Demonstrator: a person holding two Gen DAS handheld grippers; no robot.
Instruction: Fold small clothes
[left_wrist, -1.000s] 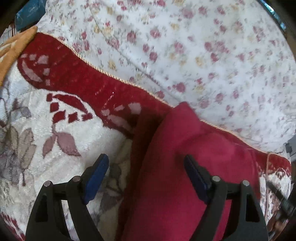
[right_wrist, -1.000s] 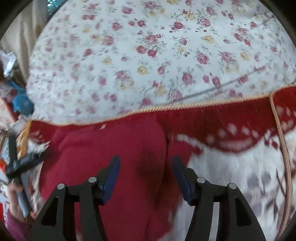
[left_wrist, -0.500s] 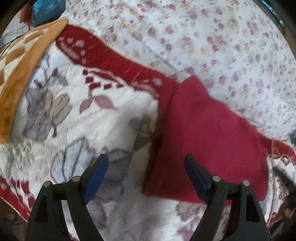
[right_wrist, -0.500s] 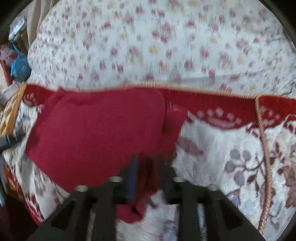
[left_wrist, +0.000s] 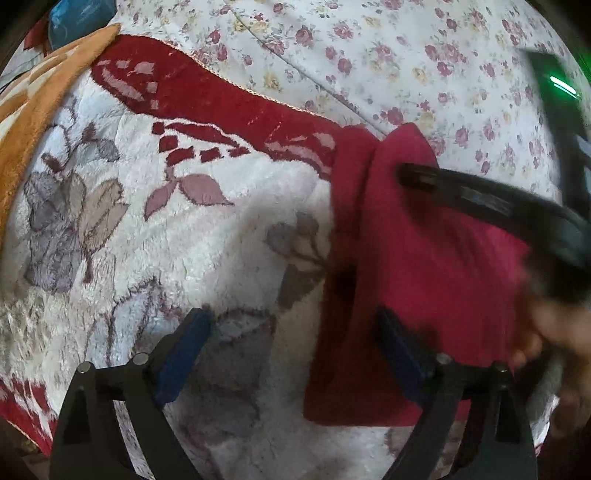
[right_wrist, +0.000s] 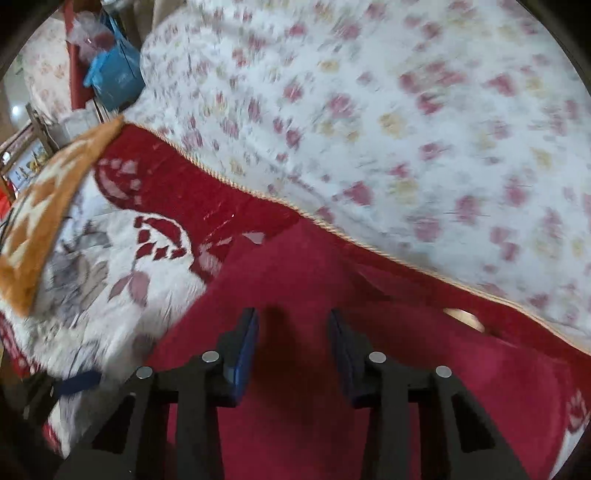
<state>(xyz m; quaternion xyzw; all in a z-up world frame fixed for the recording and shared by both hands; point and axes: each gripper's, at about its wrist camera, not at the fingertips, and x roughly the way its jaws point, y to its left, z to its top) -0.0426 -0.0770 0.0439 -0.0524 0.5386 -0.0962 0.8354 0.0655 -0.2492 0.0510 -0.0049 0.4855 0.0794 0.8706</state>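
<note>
A dark red garment (left_wrist: 424, 266) lies folded on a white and red plush blanket (left_wrist: 192, 243). My left gripper (left_wrist: 291, 350) hovers over the garment's left edge, its jaws opening wide with nothing pinched; one blue pad is over the blanket, the other over the cloth. In the right wrist view the red garment (right_wrist: 332, 387) fills the lower frame under my right gripper (right_wrist: 293, 350). Its jaws are closing with red cloth showing in the gap between them, and the pads stand apart. A blurred black tool and a hand (left_wrist: 554, 332) cross the garment's right side.
A floral sheet (left_wrist: 406, 55) covers the bed beyond the blanket's gold-corded edge (right_wrist: 258, 192). An orange patterned blanket (left_wrist: 33, 110) lies at the left. A blue bag (right_wrist: 114, 74) and clutter stand beyond the bed's far left corner.
The right gripper swept fast to the left across the garment and rolled; its tool and a hand now show in the left wrist view. The left gripper's jaws widened slightly.
</note>
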